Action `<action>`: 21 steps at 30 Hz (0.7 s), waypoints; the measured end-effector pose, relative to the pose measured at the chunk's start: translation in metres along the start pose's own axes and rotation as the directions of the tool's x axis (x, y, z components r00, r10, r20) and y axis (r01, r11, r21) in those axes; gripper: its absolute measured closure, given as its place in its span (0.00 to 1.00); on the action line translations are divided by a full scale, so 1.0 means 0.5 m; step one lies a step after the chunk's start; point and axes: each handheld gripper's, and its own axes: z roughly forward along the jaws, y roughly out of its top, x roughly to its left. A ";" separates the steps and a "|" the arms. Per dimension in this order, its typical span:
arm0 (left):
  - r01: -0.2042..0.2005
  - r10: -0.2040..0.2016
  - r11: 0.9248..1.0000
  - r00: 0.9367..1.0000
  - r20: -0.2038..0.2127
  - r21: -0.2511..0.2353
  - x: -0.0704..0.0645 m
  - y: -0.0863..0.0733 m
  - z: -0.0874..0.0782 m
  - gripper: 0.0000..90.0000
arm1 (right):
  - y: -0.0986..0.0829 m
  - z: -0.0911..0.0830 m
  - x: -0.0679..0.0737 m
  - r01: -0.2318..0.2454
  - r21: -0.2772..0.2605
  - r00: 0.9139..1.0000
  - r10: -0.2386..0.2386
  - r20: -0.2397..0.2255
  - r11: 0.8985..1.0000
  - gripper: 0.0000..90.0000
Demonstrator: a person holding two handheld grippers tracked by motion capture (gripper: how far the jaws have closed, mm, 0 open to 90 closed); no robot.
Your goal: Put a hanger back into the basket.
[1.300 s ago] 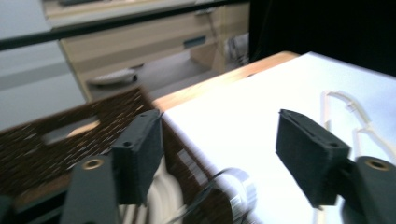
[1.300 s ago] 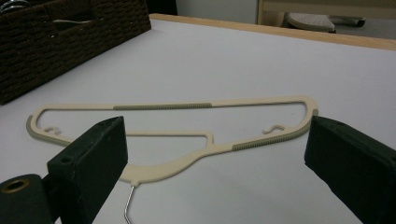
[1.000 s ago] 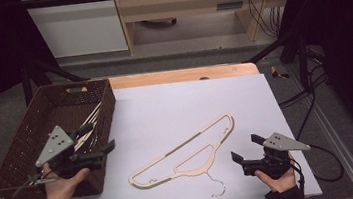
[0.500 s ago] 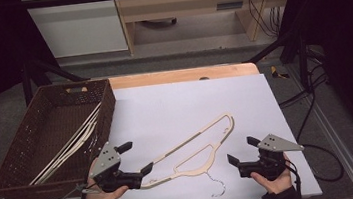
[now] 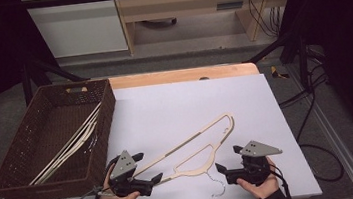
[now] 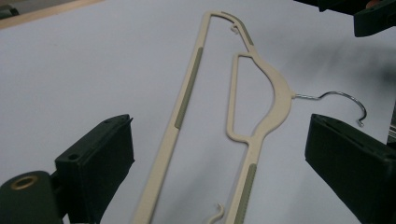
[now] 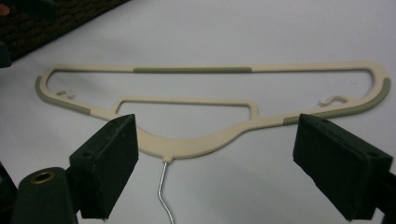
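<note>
While both grippers, left (image 5: pixel 145 169) and right (image 5: pixel 228 165), are hanging released, I am flanking 1 cream hanger (image 5: pixel 195 147); basket (image 5: pixel 7 174) at 9 o'clock, pinch pending.

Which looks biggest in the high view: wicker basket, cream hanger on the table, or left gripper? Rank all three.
1. Wicker basket
2. Cream hanger
3. Left gripper, jaws open; it sits nearest the camera, yet looks smallest.
</note>
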 end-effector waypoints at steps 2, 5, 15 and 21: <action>0.001 -0.001 1.000 1.000 0.001 0.009 0.000 -0.003 0.003 0.09 | -0.003 0.008 0.007 0.004 0.017 1.000 -0.004 -0.001 1.000 0.20; 0.002 -0.002 1.000 1.000 0.002 0.007 -0.001 -0.003 0.003 0.09 | -0.009 0.025 0.021 0.009 0.050 1.000 -0.009 -0.010 0.999 0.26; 0.003 -0.003 1.000 1.000 0.000 0.013 0.001 -0.005 0.003 0.09 | -0.037 0.076 0.059 0.043 0.178 0.999 -0.041 -0.016 0.983 0.56; 0.009 -0.010 1.000 1.000 0.006 0.017 0.001 -0.007 0.005 0.10 | -0.045 0.091 0.076 0.077 0.226 0.997 -0.077 -0.011 0.971 0.71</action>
